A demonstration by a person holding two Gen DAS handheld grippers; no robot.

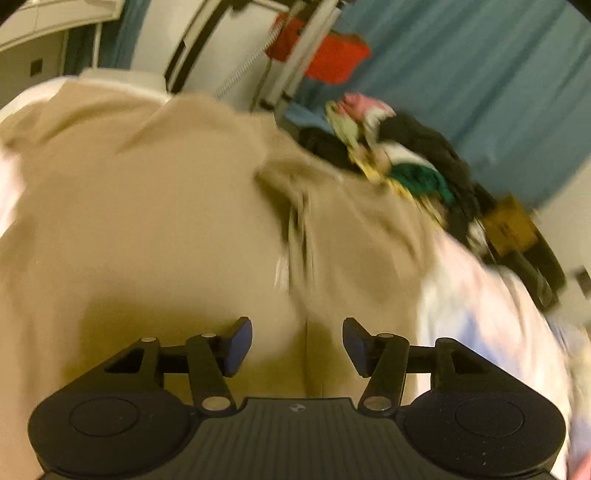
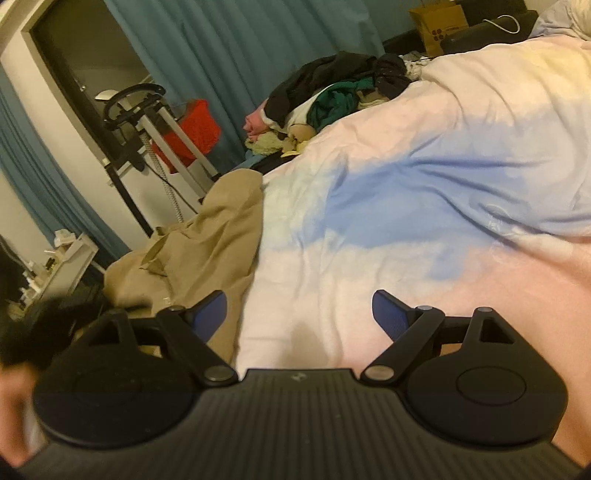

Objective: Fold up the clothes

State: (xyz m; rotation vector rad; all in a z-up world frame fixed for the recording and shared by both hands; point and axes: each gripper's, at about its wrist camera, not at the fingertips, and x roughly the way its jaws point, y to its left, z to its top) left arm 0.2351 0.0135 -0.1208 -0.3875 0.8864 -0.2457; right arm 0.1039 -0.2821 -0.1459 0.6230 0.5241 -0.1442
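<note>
The tan garment lies rumpled at the duvet's left edge, spilling over it, well short of the clothes pile at the far edge. Both the left gripper, low over the tan cloth, and the right gripper, over bare duvet, stand apart, holding nothing. A pinch here may catch duvet with cloth, or drag the garment off the edge.

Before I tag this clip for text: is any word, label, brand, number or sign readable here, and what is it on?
None can be read.
Cardboard box behind the bed: dark red round marks and a line of print, too small and blurred to read.
Right gripper body: a small pale emblem, no legible letters.
Left gripper body: a small round mark, not text.
</note>
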